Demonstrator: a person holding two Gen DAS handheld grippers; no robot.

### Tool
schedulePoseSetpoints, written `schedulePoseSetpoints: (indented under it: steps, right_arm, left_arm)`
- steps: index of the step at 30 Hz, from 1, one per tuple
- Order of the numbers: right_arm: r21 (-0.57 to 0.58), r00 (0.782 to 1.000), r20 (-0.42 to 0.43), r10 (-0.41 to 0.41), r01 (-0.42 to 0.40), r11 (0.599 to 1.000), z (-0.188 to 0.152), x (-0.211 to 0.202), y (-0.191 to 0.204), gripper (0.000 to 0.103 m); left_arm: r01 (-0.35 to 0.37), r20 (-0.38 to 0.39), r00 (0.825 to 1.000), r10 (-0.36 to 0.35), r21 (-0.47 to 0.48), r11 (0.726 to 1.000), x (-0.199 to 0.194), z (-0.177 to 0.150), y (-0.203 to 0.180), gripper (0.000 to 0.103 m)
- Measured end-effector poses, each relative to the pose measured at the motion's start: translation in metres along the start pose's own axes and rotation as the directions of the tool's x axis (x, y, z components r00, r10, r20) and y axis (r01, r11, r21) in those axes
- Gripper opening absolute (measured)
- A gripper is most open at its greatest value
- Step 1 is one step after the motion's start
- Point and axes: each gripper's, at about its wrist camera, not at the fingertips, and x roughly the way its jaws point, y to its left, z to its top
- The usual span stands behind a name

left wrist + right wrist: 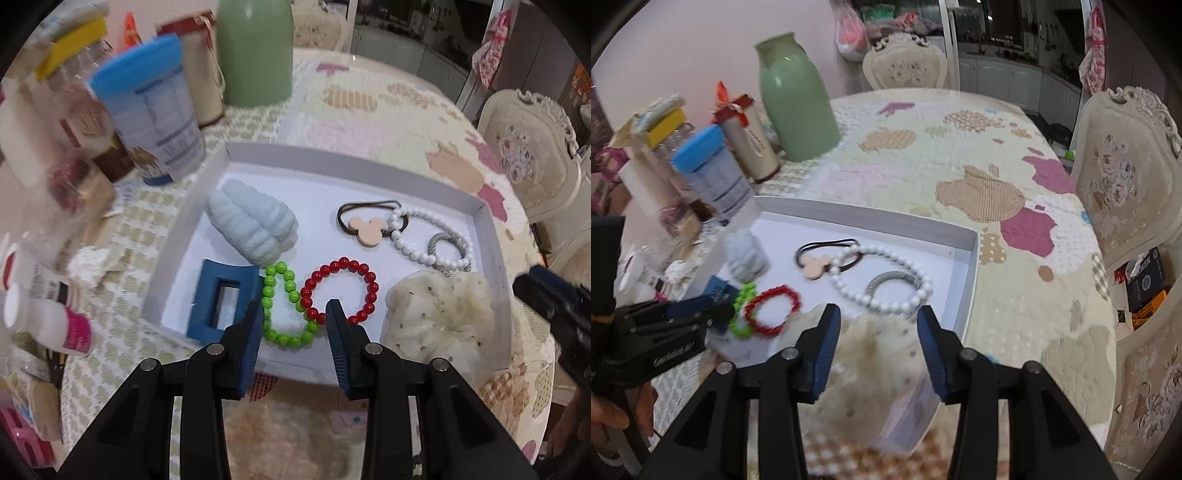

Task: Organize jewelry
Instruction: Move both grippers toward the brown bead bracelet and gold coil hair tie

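a: what's hard for you to read?
b: the right view is smeared; your right gripper [877, 314] gapes, released, above the blurred cream scrunchie [882, 354], whose near edge your fingers hide.
a: and your left?
b: your left gripper [295, 314] is spread too, holding nothing, tips straddling the green bead bracelet [282, 306], which touches the red one [341, 290] in the white tray [480, 214]. the blue clip [218, 299] sits just left.
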Motion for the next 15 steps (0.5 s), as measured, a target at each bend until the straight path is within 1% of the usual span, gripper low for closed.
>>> schedulePoseSetpoints:
  steps: [5, 9, 15]
  right_arm:
    - [-0.03, 1.0, 0.016, 0.002, -0.001, 1.0, -0.023, -0.031, 0.013, 0.045]
    - [-0.044, 1.0, 0.022, -0.011, 0.012, 0.999, -0.041, -0.051, 0.016, 0.045]
    - [-0.031, 0.999, 0.022, -0.025, 0.025, 0.999, -0.068, -0.074, 0.016, 0.045]
  left_arm:
    - [0.0, 0.018, 1.0, 0.0, 0.0, 1.0, -0.021, -0.019, 0.004, 0.026]
    - [-0.006, 0.023, 1.0, 0.005, 0.022, 1.0, -0.035, -0.041, 0.004, 0.026]
    - [0.004, 0.022, 1.0, -0.005, 0.038, 0.999, -0.052, -0.067, 0.002, 0.026]
